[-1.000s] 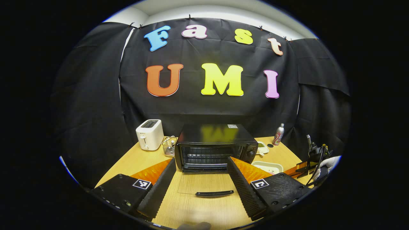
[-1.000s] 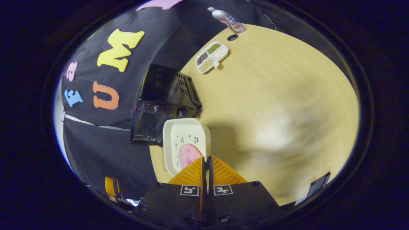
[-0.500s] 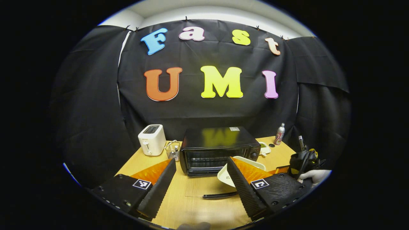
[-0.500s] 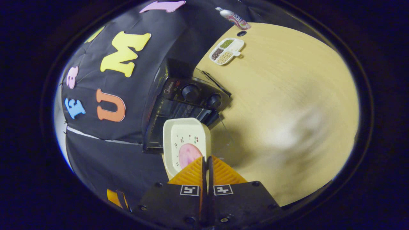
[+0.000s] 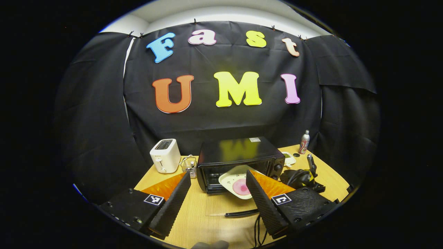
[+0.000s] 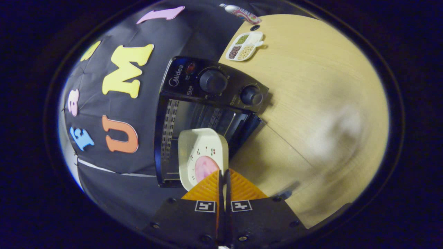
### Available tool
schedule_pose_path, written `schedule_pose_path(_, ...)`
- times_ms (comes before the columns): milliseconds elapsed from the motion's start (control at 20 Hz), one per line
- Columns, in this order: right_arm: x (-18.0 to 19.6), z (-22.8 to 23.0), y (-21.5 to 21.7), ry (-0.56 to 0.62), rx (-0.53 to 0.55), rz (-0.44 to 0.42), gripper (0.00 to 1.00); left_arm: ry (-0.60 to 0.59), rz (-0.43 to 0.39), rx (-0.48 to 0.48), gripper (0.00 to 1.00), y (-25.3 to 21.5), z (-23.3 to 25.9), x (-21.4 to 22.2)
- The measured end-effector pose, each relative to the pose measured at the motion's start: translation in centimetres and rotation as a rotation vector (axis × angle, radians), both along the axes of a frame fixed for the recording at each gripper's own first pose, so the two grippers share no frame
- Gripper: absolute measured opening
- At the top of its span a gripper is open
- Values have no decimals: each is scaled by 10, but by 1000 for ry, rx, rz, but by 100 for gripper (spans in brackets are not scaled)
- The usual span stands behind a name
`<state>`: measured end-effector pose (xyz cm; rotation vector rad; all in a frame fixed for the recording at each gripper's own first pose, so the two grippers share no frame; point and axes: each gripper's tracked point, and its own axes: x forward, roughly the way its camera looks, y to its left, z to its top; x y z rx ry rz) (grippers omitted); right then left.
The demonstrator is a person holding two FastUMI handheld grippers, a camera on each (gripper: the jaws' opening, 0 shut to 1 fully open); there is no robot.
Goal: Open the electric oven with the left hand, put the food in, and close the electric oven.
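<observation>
The black electric oven (image 5: pixel 238 154) stands mid-table with its glass door (image 5: pixel 228 204) folded down flat, handle (image 5: pixel 242 213) toward me. My left gripper (image 5: pixel 218 193) hangs open in front of the door, holding nothing. A cream plate (image 5: pixel 231 180) with a pink slice of food (image 5: pixel 240 186) hovers at the oven's mouth. In the right gripper view my right gripper (image 6: pixel 223 172) is shut on the near rim of that plate (image 6: pixel 202 152), the pink food (image 6: pixel 205 167) just ahead of the fingertips and the oven (image 6: pixel 207 103) cavity directly behind it.
A white toaster (image 5: pixel 165 155) and a wire basket (image 5: pixel 189 164) stand left of the oven. A divided snack tray (image 6: pixel 245 51) and a can (image 5: pixel 304 141) sit at the back right. The other gripper's body and cable (image 5: pixel 301 177) are right of the oven.
The right gripper has carried the plate from the table right of the oven to the front of its open cavity. The left gripper has drawn back a little.
</observation>
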<state>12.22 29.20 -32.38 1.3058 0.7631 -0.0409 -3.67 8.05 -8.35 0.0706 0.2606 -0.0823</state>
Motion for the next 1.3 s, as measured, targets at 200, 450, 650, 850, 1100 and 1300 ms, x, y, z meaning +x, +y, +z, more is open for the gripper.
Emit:
schedule_pose_path(200, 28, -8, 8, 1, 17, -66, 4, 7, 8, -8, 97, 6, -3, 9)
schedule_pose_path(450, 61, -12, 14, -2, 24, -125, 4, 7, 26, -4, 97, 16, -7, 15)
schedule_pose_path(650, 78, -21, 13, -17, -24, -146, 4, 24, 44, -10, 97, 25, -18, 17)
schedule_pose_path(850, 87, -18, 11, -100, -52, -144, 6, 23, 60, -8, 97, 25, -21, 19)
schedule_pose_path(1100, 85, 9, 4, -271, -173, -87, 48, 22, 64, -15, 97, 21, -24, 21)
schedule_pose_path(1300, 56, 24, -9, -315, -351, 20, 91, 12, 71, -12, 97, 18, -27, 21)
